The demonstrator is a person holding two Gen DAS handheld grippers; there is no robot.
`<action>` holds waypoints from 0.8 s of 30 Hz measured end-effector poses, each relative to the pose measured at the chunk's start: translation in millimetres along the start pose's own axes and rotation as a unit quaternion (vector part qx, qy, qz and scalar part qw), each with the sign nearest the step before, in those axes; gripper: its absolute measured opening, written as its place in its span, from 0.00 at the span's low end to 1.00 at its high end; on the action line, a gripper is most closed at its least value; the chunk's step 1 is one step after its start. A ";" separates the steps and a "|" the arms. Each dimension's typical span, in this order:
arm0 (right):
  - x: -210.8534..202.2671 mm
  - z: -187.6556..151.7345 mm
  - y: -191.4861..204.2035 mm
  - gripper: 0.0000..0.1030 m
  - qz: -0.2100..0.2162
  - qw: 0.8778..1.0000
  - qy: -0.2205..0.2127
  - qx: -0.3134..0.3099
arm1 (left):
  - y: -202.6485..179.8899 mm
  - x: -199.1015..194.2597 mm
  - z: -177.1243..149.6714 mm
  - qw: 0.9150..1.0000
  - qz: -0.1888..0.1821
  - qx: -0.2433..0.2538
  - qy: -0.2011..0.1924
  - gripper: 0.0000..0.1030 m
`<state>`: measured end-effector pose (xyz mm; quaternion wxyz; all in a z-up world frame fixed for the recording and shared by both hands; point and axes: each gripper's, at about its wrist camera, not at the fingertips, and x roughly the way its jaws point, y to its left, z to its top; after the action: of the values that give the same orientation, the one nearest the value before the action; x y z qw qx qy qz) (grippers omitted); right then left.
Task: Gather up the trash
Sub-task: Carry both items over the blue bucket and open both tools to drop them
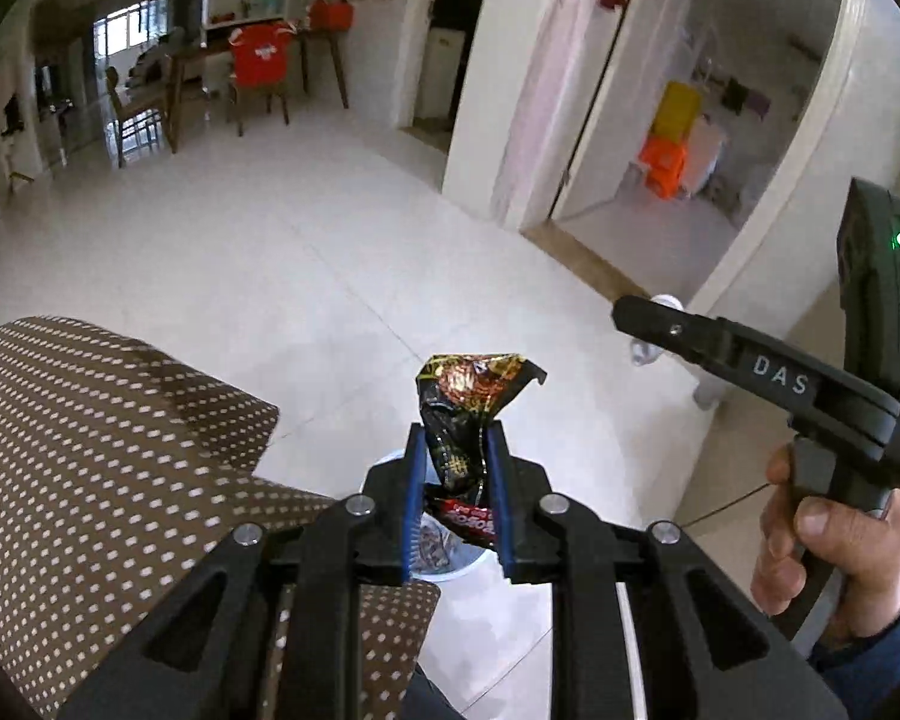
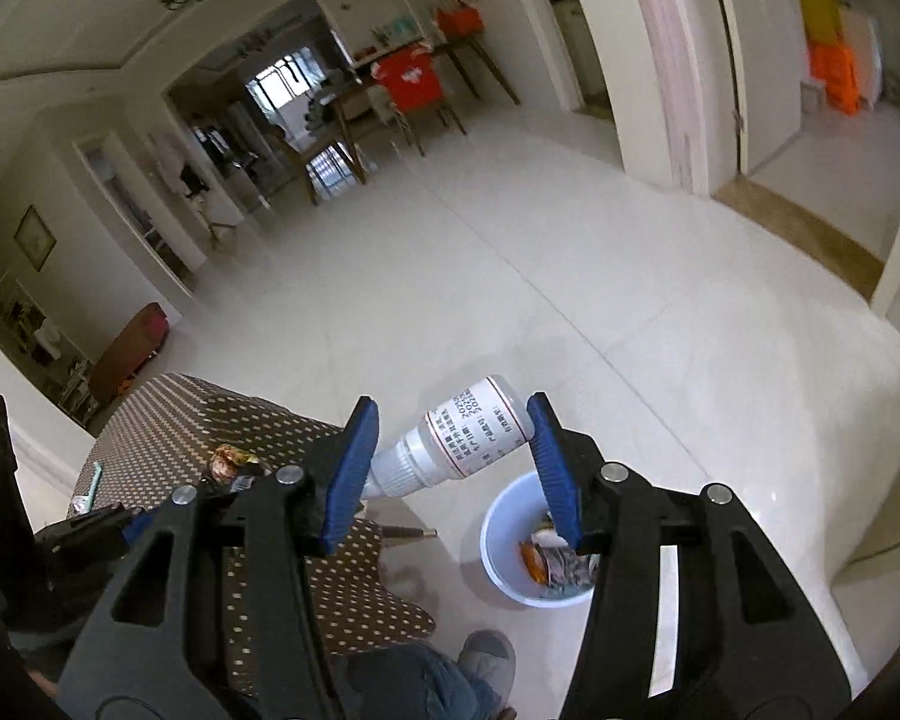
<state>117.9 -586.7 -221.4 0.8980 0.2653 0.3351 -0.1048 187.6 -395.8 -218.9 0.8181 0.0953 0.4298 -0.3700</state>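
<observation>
A crumpled black wrapper (image 1: 463, 420) with red and gold print stands upright at lower centre of the left view, pinched at its middle. A small white bottle (image 2: 450, 444) with printed label lies tilted, nozzle lower left, at lower centre of the right view. Below it, a pale blue bin (image 2: 501, 540) on the floor holds scraps.

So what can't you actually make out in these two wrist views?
- Left wrist view: the pale blue plastic bucket is mostly hidden behind the left gripper and its crumpled black foil wrapper.
- Right wrist view: the small white plastic bottle has print too small to read.
- Right wrist view: the bucket's contents, partly covered by a blue finger pad, can't be identified.
</observation>
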 end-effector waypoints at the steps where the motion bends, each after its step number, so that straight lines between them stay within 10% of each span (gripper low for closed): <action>1: 5.7 0.7 -4.1 0.49 0.001 1.000 0.006 0.006 | -3.8 8.8 0.9 1.000 0.001 0.003 0.010 0.18; 13: 66.2 -18.3 -46.5 0.57 0.013 0.994 0.078 0.071 | -10.5 106.4 22.8 0.993 0.021 0.020 0.118 0.25; 17: 75.5 -17.4 -60.5 0.86 0.005 0.992 0.085 0.098 | -8.4 118.8 30.7 0.992 0.044 0.012 0.116 0.83; 24: 71.9 -15.7 -58.4 0.94 -0.025 0.992 0.084 0.093 | 16.0 91.7 39.1 0.995 0.067 -0.014 0.071 0.84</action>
<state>142.2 -627.8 -302.3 0.8352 0.3470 0.4045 -0.1358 256.1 -451.0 -268.5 0.8099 0.1385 0.4845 -0.3002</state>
